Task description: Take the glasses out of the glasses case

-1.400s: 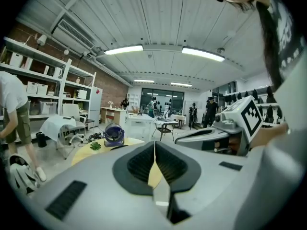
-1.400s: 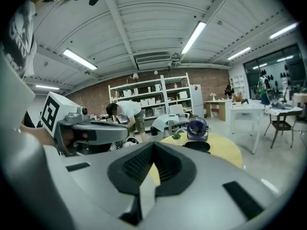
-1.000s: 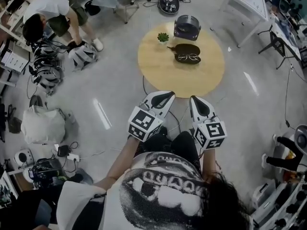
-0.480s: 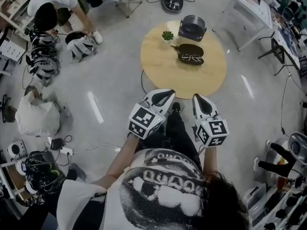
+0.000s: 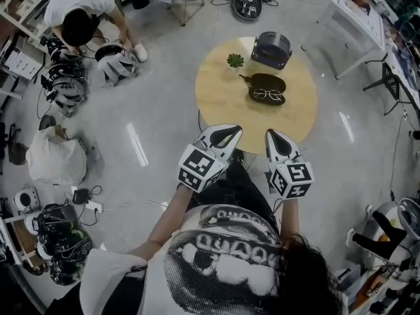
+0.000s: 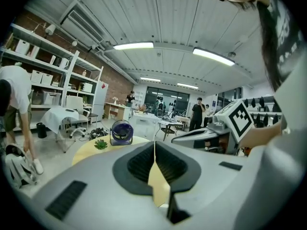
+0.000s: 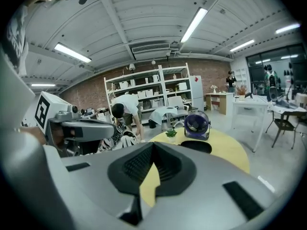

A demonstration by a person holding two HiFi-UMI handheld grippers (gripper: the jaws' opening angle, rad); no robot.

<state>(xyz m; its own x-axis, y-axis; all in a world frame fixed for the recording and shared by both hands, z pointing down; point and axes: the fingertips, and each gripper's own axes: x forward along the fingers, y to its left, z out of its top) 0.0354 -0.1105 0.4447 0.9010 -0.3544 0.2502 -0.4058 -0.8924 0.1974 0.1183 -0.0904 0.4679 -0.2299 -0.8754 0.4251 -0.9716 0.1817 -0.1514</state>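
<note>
An open dark glasses case [image 5: 264, 86] lies on the round wooden table [image 5: 226, 100], with the glasses [image 5: 269, 94] resting in its near half. In the right gripper view the case [image 7: 196, 146] shows as a dark oval on the yellow tabletop [image 7: 229, 150]. My left gripper [image 5: 234, 129] and right gripper [image 5: 271, 133] hover side by side just short of the table's near edge, well apart from the case. Both have their jaws pressed together with nothing between them, as the left gripper [image 6: 154, 143] and right gripper [image 7: 152, 144] views show.
A small purple fan [image 5: 271, 48] and a little potted plant [image 5: 235, 60] stand at the table's far side. A person [image 5: 79, 15] bends over helmets on the floor at the upper left. Cables, bags and gear litter the floor on the left; white desks stand at the right.
The table and case have slid nearer and lower in the head view as I step toward them. Both grippers stay shut and side by side.
</note>
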